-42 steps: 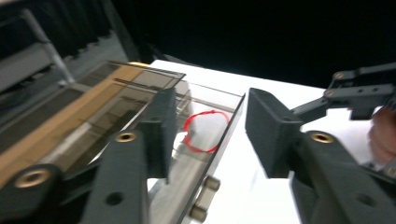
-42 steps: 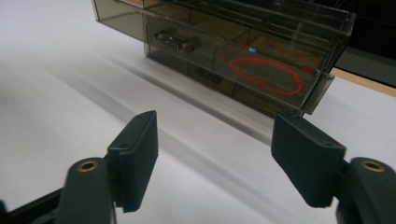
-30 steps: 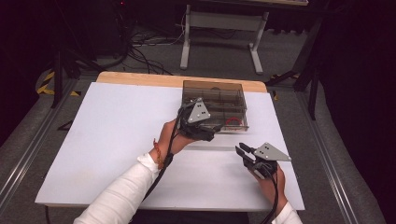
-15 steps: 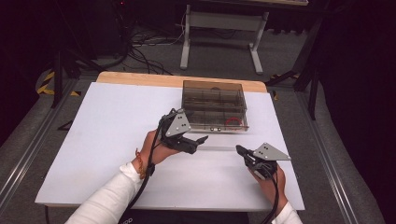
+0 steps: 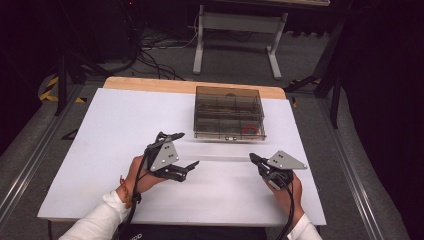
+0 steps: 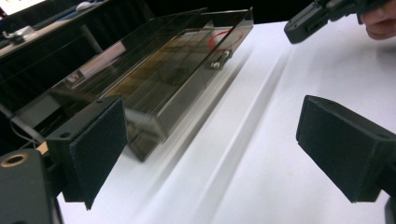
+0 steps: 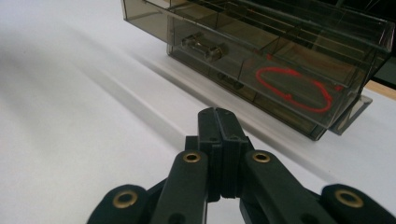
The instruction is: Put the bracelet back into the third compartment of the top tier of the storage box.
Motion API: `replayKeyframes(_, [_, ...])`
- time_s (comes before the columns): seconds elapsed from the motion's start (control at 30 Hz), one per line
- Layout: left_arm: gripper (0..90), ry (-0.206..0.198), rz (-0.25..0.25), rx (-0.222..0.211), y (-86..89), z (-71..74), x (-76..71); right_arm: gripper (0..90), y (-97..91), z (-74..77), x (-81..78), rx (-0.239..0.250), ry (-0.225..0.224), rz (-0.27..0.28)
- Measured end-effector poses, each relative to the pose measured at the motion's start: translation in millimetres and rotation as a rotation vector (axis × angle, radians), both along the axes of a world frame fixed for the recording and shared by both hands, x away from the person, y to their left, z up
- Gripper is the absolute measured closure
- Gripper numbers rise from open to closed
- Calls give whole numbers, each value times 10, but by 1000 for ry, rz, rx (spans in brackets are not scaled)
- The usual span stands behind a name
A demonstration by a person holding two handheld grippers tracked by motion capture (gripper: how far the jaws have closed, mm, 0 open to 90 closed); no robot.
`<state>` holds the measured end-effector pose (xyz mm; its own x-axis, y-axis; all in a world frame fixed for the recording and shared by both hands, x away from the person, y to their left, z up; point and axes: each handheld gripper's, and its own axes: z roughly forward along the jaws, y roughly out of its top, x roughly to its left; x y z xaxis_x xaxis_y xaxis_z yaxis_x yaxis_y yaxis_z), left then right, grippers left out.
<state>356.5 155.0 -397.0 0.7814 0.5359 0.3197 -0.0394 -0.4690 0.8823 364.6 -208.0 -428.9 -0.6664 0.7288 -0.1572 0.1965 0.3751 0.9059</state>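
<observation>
A smoky see-through drawer box (image 5: pixel 228 112) stands at the back middle of the white table (image 5: pixel 100 150). It has small metal handles (image 7: pixel 201 44) on its front and a red ring (image 7: pixel 294 88) inside a lower drawer at the right. My left gripper (image 5: pixel 186 149) hovers in front of the box and to its left. Its jaws are open and have just been opening, with nothing between the pads (image 6: pixel 98 149). My right gripper (image 5: pixel 252 157) rests near the front right with its jaws shut and empty, its tip (image 7: pixel 218 116) pointing at the drawer with the red ring (image 5: pixel 248 131).
The table's wooden back edge (image 5: pixel 150 85) lies behind the box. Beyond it stand a metal stand (image 5: pixel 235 30) and cables on the floor. Rails run along both sides of the table. The right gripper (image 6: pixel 313 16) shows at the top right of the left gripper view.
My left gripper has pulled back from the front of the box toward the near left and sunk lower, and its jaws stand wider. The right hand has stayed in place.
</observation>
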Motion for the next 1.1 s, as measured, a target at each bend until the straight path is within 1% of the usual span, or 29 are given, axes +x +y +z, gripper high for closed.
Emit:
replayKeyframes(0.1, [99,2,28,5,122,-37,-11,900,45,27,20,-11,-9,0])
replayKeyframes(0.17, [91,10,50,-4,191,-59,-21,900,72,46,30,-24,-19,1])
replayKeyframes(0.23, [79,-7,66,0,248,-87,-50,900,87,59,43,-21,-26,-1])
replayKeyframes(0.3, [79,-15,77,11,286,-120,-83,900,105,69,69,-14,-28,-3])
replayKeyframes(0.37, [79,3,81,1,321,-164,-108,900,111,74,78,-11,-34,-2])
replayKeyframes(0.4, [79,8,81,9,338,-190,-122,900,118,79,85,-5,-38,-5])
replayKeyframes(0.43, [79,7,90,34,386,-243,-155,900,136,91,102,3,-50,-13])
replayKeyframes(0.5, [79,12,94,41,419,-266,-169,900,146,96,111,7,-51,-12])
replayKeyframes(0.57, [79,26,101,41,510,-317,-205,900,180,98,127,-4,-58,-11])
replayKeyframes(0.67, [87,30,111,78,633,-366,-235,900,236,85,159,-11,-58,-8])
replayKeyframes(0.7, [98,36,114,80,682,-384,-241,900,272,80,176,-22,-62,-13])
replayKeyframes(0.77, [98,70,123,62,779,-413,-243,900,285,79,184,-21,-65,-17])
replayKeyframes(0.8, [98,84,128,61,823,-427,-247,900,295,82,189,-22,-69,-20])
replayKeyframes(0.93, [104,100,157,56,961,-474,-289,900,318,96,212,-17,-73,-31])
replayKeyframes(0.97, [104,120,162,40,990,-483,-298,900,318,96,212,-17,-73,-31])
replayKeyframes(1.0, [106,132,168,28,1017,-488,-308,900,323,93,217,-20,-72,-35])
replayKeyframes(1.03, [106,129,175,25,1041,-488,-320,900,327,89,225,-19,-70,-37])
replayKeyframes(1.1, [106,134,184,2,1093,-484,-347,900,332,84,242,-15,-69,-38])
